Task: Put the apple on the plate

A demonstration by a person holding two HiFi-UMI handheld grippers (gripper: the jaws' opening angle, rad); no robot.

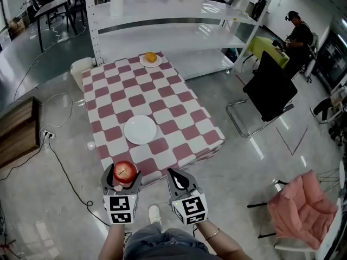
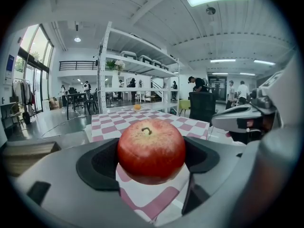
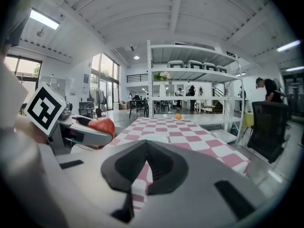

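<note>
Apple (image 2: 151, 150) gripped in the left gripper (image 1: 123, 179), not yet on the plate (image 1: 140, 129).
The left gripper's dark pads (image 2: 97, 163) press the apple's two sides, stem up. This hold across the middle looks chosen to keep the round fruit from rolling out and to let it go down upright. The right gripper (image 1: 176, 176) has its jaws together on nothing and is held just beside the left, probably only to stay clear. The apple hangs in the air over the near edge of the checked table (image 1: 179, 99). The white plate lies bare further in, ahead of the apple and a little to its right, so the carry is barely begun. A second small plate with an orange (image 1: 150, 57) sits at the far end, well apart.
</note>
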